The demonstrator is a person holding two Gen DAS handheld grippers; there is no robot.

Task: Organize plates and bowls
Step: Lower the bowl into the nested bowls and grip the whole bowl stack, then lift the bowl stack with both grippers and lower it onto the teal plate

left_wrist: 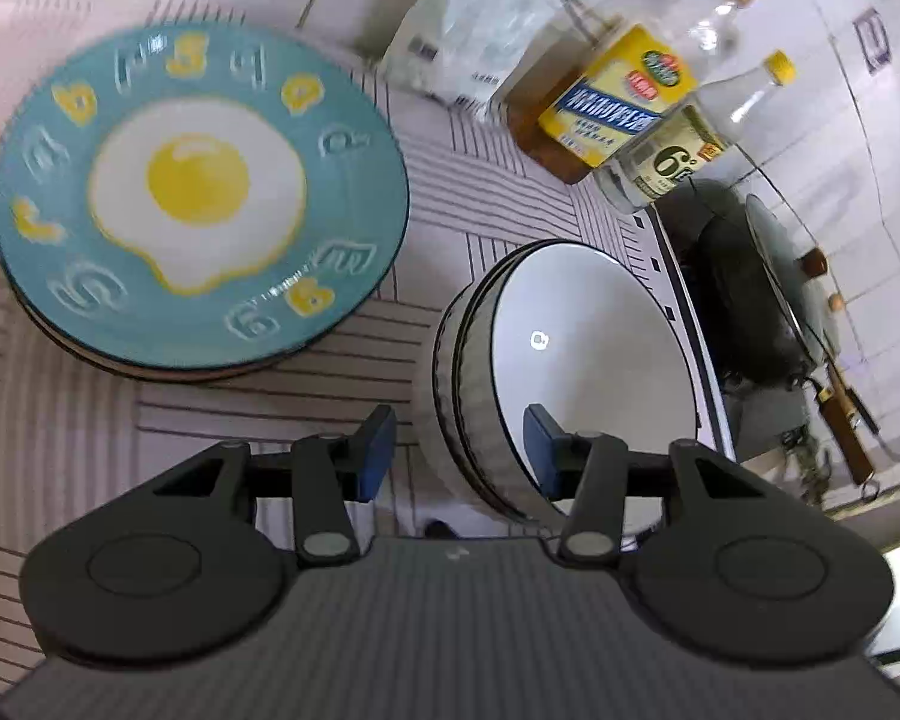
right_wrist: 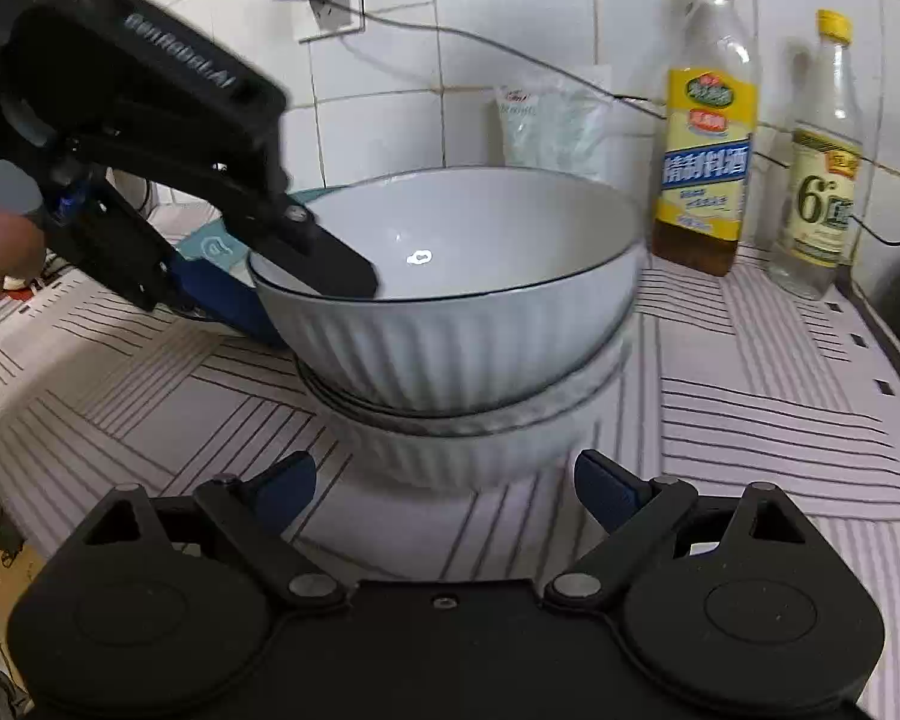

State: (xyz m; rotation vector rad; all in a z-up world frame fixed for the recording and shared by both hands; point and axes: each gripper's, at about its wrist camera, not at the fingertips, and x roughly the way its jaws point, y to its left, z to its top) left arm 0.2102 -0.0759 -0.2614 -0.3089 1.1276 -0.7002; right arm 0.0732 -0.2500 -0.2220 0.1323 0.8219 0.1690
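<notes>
Bright, even light — motion blur, fisheye-bent edges, glare spot inside bowl [right_wrist: 420, 256].

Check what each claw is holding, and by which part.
Right claw: open, nothing held. Left claw straddles the rim of the top bowl, one finger inside, one outside. Whether it is actually clamped cannot be told.

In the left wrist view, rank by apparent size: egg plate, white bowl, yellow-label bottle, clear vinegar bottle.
1. egg plate
2. white bowl, though nearer the camera, so unsure
3. yellow-label bottle
4. clear vinegar bottle, close to the other bottle
</notes>
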